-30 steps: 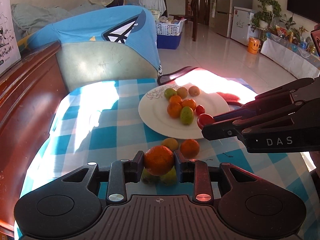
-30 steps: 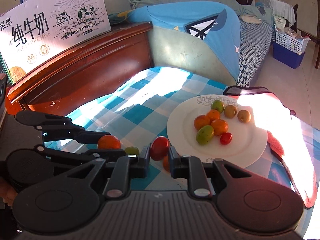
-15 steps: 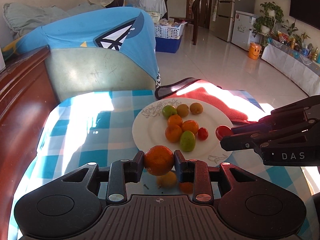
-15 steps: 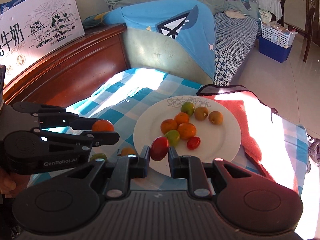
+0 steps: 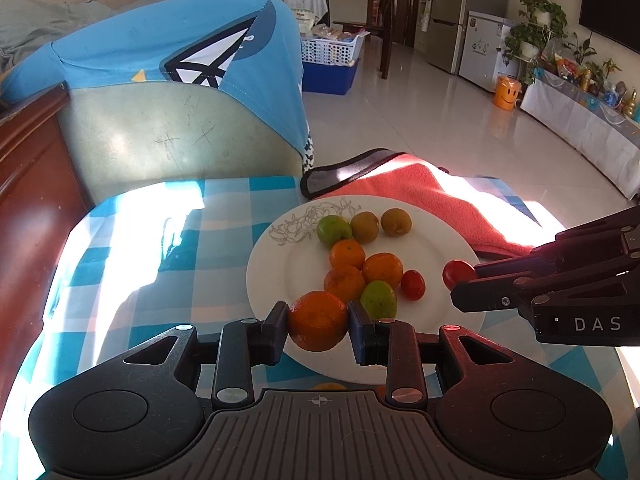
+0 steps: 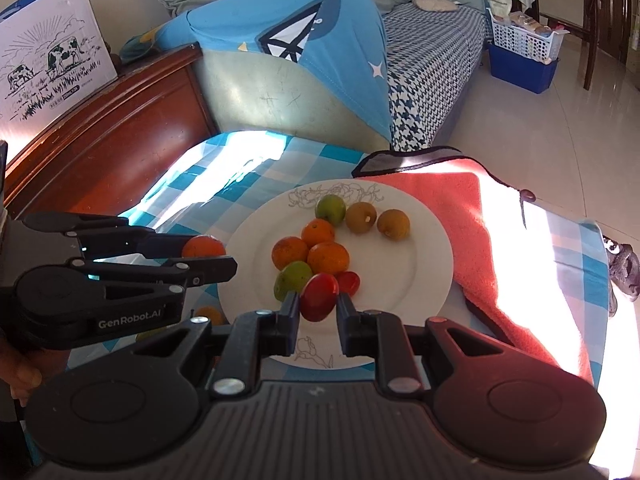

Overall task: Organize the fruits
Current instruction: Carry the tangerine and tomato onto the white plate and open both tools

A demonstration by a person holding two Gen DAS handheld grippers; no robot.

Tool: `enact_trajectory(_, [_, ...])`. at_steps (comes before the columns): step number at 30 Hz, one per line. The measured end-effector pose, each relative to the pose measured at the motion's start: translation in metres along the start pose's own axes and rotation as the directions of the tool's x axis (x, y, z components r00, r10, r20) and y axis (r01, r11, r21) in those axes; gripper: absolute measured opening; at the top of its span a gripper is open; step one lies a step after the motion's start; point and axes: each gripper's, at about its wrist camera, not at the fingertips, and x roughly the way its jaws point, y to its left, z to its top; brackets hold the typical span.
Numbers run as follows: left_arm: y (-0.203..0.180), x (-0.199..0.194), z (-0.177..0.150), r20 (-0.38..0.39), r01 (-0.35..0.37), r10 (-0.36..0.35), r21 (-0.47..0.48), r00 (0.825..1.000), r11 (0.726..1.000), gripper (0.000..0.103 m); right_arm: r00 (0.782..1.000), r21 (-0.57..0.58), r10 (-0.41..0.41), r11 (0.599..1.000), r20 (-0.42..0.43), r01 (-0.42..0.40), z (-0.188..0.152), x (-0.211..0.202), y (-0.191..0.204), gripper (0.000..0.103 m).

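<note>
A white plate holds several fruits: oranges, green and brown fruits and a small tomato. My left gripper is shut on an orange and holds it over the plate's near left rim; it also shows in the right wrist view. My right gripper is shut on a red tomato over the plate's near part; it shows in the left wrist view above the plate's right rim.
The plate sits on a blue-and-white checked cloth. A pink towel lies behind and right of the plate. Loose fruits lie on the cloth near the plate's left rim. A wooden headboard borders the left side.
Both grippers have moved forward with their fruits, from above the cloth in front of the plate to over the plate. The loose fruits on the cloth have dropped below the left gripper's view.
</note>
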Motion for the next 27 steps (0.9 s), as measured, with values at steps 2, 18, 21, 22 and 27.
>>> enact_trajectory(2, [0.001, 0.006, 0.001, -0.009, 0.0, 0.0, -0.005, 1.0, 1.0, 0.029, 1.0, 0.017, 0.002, 1.0, -0.008, -0.002, 0.001, 0.003, -0.003, 0.02])
enact_trajectory(18, [0.005, -0.002, 0.017, 0.037, -0.023, 0.025, -0.061, 0.999, 0.998, 0.04, 1.0, 0.122, 0.012, 0.992, 0.02, -0.014, 0.007, 0.008, -0.011, 0.023])
enact_trajectory(21, [0.009, -0.013, 0.018, 0.05, -0.034, 0.038, -0.077, 0.998, 0.996, 0.05, 0.999, 0.121, 0.019, 0.992, 0.034, -0.023, 0.008, 0.003, -0.01, 0.023])
enact_trajectory(22, [0.011, -0.019, 0.019, 0.053, -0.037, 0.041, -0.082, 0.998, 0.996, 0.051, 0.999, 0.119, 0.019, 0.993, 0.034, -0.023, 0.008, 0.002, -0.01, 0.023])
enact_trajectory(27, [0.018, -0.037, 0.011, 0.053, -0.066, 0.07, -0.081, 0.996, 0.995, 0.061, 0.999, 0.108, 0.041, 0.993, 0.033, -0.045, 0.005, -0.003, -0.003, 0.024])
